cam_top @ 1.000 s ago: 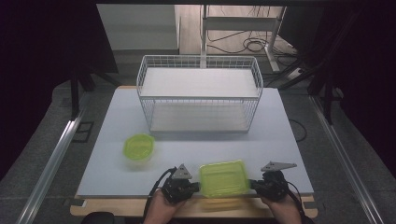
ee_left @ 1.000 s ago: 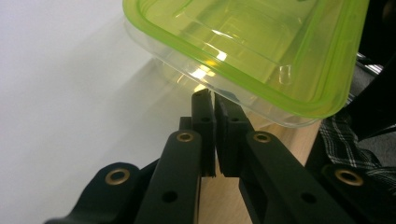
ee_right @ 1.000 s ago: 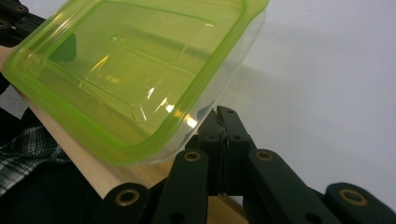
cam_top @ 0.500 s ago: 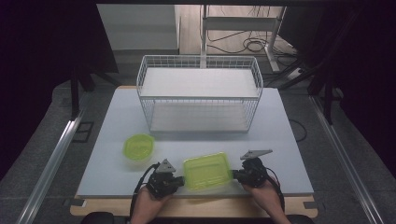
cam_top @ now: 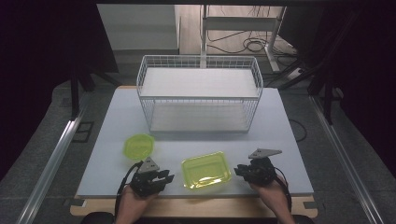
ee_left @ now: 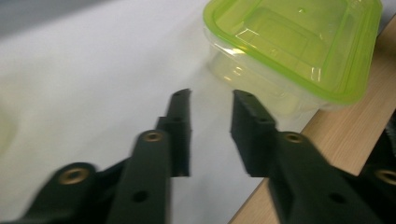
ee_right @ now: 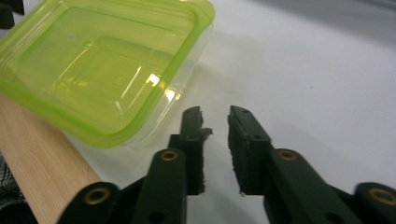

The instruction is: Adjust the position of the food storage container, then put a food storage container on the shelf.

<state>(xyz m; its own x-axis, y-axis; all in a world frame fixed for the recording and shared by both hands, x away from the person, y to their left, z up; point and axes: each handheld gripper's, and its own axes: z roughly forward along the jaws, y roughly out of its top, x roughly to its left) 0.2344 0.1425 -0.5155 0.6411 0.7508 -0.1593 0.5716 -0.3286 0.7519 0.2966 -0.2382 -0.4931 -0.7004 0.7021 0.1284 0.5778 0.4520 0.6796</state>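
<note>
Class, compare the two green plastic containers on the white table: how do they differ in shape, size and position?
The rectangular container has straight sides and rounded corners; the small bowl looks roundish. The rectangular container is clearly the larger. It lies at the table's near edge between the left gripper and right gripper, both open and apart from it; the small bowl sits farther back, to the left. Both are translucent yellow-green plastic.

left gripper [cam_top: 164, 178]: jaws just opening, nothing between | right gripper [cam_top: 239, 170]: jaws just opening, nothing between
</note>
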